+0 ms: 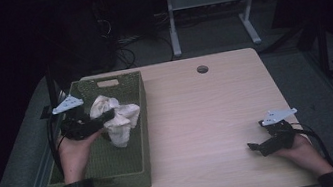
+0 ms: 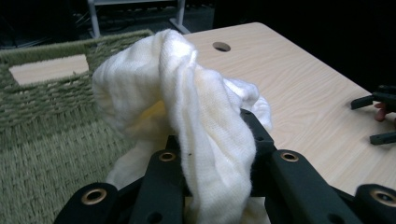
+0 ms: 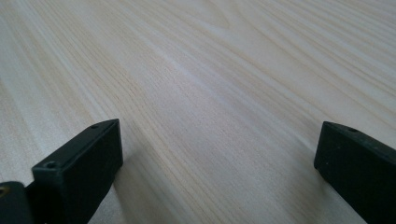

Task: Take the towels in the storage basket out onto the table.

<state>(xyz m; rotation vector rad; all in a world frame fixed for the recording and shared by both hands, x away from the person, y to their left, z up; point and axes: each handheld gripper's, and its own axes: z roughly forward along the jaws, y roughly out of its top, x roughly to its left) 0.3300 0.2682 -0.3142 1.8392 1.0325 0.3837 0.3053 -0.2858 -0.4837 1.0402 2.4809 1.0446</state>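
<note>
Left gripper [image 1: 107,117] clamped on bunched cream cloth [image 1: 119,118], held above woven green basket [image 1: 139,176] at table's left, likely so it hangs free of the walls; cloth soft, waffle-textured, twisted. Right gripper [image 1: 256,148] rests near right on smooth pale wood table [image 1: 199,118], jaws wide, holding nothing

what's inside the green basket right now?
Over the woven green basket the left gripper is shut on a bunched white cloth. Bare weave shows around it; the floor under the cloth is covered.
</note>
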